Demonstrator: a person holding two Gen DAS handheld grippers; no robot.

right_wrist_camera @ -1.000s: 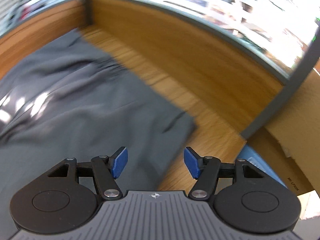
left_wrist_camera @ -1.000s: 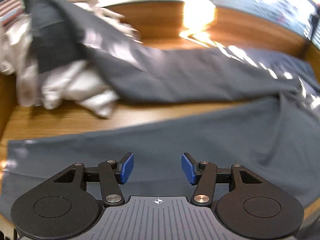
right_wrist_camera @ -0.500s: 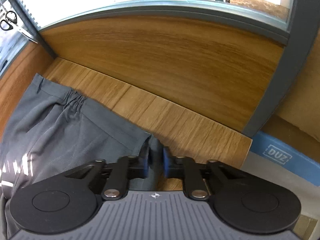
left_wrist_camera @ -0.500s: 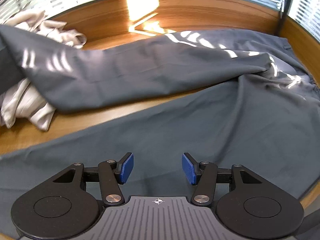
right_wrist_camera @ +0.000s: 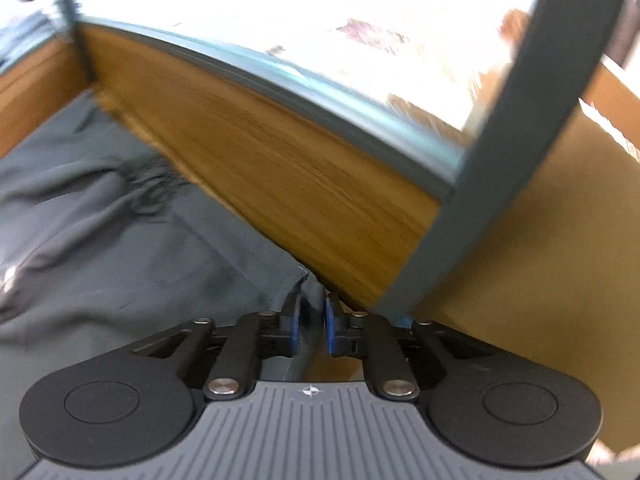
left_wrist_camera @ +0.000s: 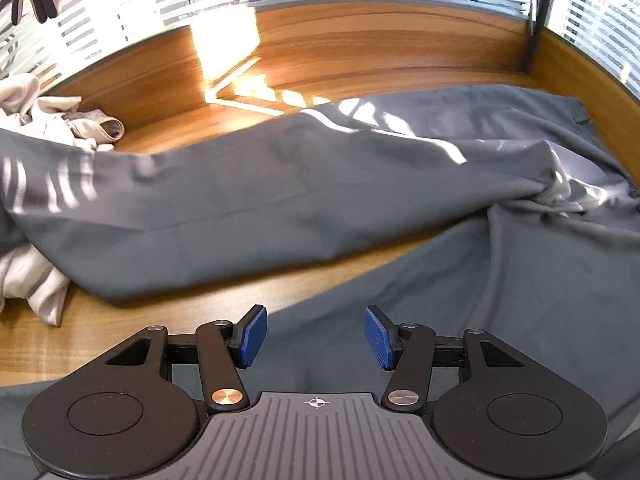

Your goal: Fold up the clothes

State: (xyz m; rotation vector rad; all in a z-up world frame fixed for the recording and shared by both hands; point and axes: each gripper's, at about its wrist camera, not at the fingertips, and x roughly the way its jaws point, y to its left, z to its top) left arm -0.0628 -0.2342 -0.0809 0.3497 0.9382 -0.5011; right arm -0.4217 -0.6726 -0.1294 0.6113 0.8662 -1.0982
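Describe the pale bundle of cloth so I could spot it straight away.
Start at the wooden table and follow the grey trousers spread across it to their far left end. The crumpled cream garment lies there, partly under that trouser leg. It is the only pale, bunched-up cloth; the trousers are dark.

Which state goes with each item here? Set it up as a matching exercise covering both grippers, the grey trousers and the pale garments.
Items:
1. left gripper
2. right gripper
3. grey trousers
4. pale garments

States:
A. bunched in a heap at the left of the wooden table
B. spread out with the legs apart
C. open, hovering over grey cloth
D. shut on the trousers' waistband corner

Pairs: 1-C, 2-D, 3-B, 4-A
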